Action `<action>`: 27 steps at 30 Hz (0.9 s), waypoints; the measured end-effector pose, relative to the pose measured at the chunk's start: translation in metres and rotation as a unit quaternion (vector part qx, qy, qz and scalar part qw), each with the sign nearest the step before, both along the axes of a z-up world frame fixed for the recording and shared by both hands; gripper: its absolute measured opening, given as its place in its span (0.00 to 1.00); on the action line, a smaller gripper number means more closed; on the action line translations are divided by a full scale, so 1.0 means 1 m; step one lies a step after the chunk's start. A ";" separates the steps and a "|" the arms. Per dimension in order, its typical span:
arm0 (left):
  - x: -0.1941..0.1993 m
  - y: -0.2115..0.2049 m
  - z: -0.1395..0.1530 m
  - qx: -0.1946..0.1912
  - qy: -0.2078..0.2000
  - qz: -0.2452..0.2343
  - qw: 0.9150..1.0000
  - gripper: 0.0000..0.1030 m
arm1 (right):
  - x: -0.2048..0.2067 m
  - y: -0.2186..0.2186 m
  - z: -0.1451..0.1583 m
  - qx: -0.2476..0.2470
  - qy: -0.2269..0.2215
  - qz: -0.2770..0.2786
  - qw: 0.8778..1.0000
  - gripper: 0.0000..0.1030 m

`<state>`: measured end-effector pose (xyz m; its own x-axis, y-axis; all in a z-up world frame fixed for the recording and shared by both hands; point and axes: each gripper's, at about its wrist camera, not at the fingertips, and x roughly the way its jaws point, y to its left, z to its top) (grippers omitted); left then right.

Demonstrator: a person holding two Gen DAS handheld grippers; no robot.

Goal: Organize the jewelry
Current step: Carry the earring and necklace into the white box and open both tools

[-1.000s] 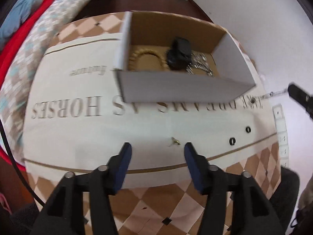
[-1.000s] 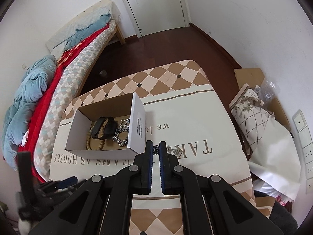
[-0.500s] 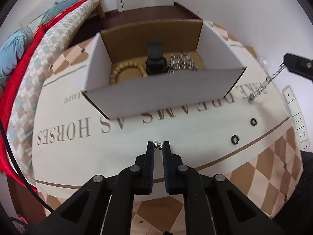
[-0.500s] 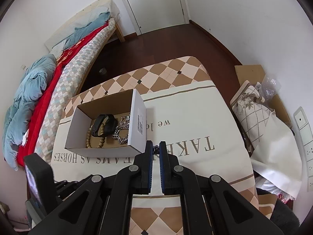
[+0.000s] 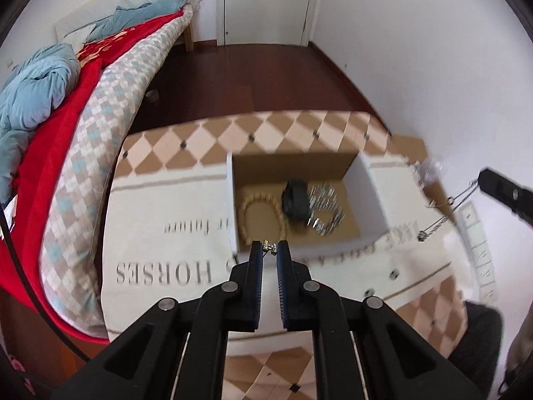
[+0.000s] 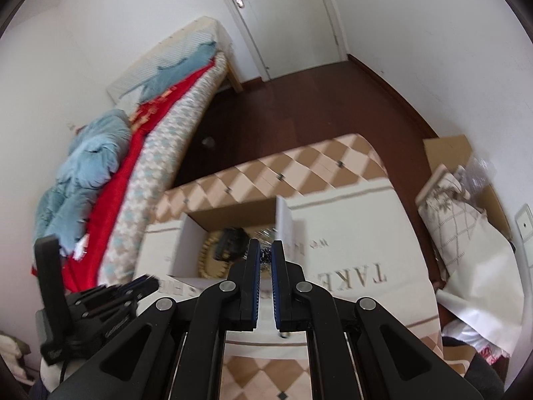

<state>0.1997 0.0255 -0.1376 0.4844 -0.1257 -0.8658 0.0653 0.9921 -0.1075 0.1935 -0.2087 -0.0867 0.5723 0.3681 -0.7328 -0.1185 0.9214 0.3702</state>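
An open cardboard box (image 5: 374, 196) stands on the clothed table and holds a wooden bead bracelet (image 5: 248, 208), a black band (image 5: 294, 200) and a silver chain bracelet (image 5: 324, 210). My left gripper (image 5: 269, 248) is shut on a small gold earring (image 5: 269, 246), raised above the box's near wall. My right gripper (image 6: 265, 255) is shut on a thin chain necklace (image 5: 443, 215), which hangs from it right of the box. The box also shows in the right wrist view (image 6: 283, 220).
Two small black rings (image 5: 394, 274) lie on the white printed tablecloth (image 5: 160, 233) right of the box. A bed with red and blue bedding (image 5: 50, 106) runs along the left. Bags and cardboard (image 6: 459, 206) lie on the floor to the right.
My left gripper closed on the gold earring on the cloth and lifted it up toward the box. My right gripper, still holding the chain, rose and moved closer to the box.
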 end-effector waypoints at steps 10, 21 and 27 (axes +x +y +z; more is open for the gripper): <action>0.057 0.015 0.006 -0.025 0.030 0.000 0.999 0.06 | 0.040 0.045 0.020 -0.001 0.001 0.058 0.998 0.06; 0.080 0.005 -0.043 -0.002 0.087 -0.019 0.996 0.06 | 0.071 0.075 -0.025 -0.051 0.056 0.102 0.992 0.06; 0.087 0.003 -0.053 -0.016 0.112 -0.019 0.993 0.09 | 0.070 0.069 -0.046 -0.051 0.097 0.103 0.989 0.06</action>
